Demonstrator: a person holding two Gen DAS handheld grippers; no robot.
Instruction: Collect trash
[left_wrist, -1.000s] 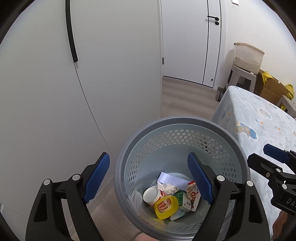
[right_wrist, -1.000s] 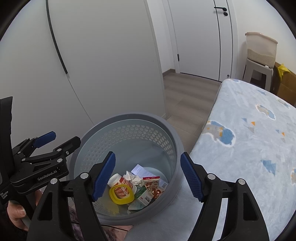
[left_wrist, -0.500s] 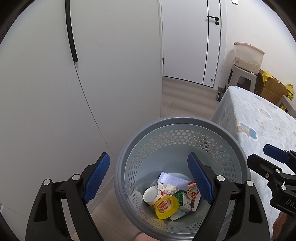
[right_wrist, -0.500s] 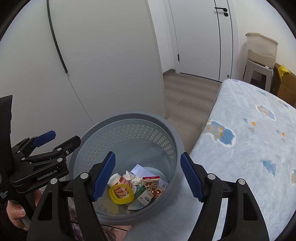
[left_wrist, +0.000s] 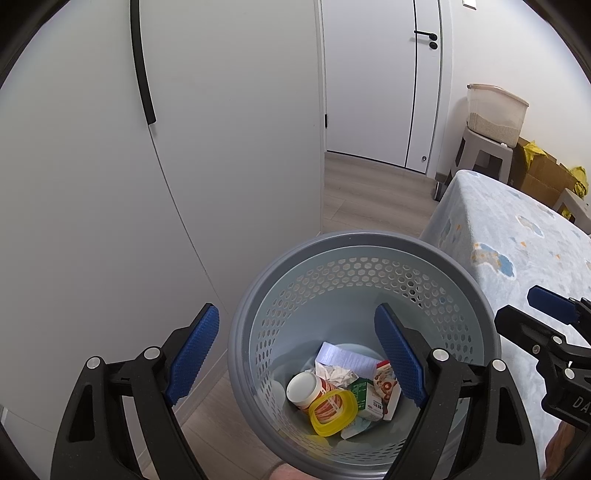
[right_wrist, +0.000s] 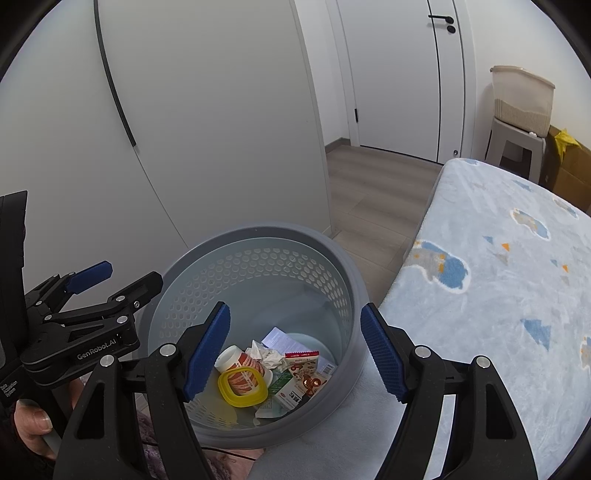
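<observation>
While both pairs of tongs hang above the bin, each stands spread with nothing between its blue ribbed pads. Left tongs (left_wrist: 295, 349) straddle the near-left rim of the round grey perforated plastic wastebasket (left_wrist: 369, 243), one pad outside the wall, the other over the opening. Right tongs (right_wrist: 295, 349) hover over the same basket's right half, close beside a bed with a pale blue fleece cover printed with clouds (right_wrist: 498, 266).

At the basket's bottom lies the trash: a white-capped jar with a red-striped label (left_wrist: 308, 389), a yellow plastic ring lid (left_wrist: 332, 411) resting against it, a crumpled white tissue (left_wrist: 336, 374), a green-and-white small carton (left_wrist: 364, 400), a red-printed snack packet (left_wrist: 386, 386) and a pale printed paper slip (left_wrist: 343, 356).

Beyond the basket rise white cabinet doors with a long black handle (left_wrist: 142, 70) and a grey wood-look floor (left_wrist: 369, 195).
</observation>
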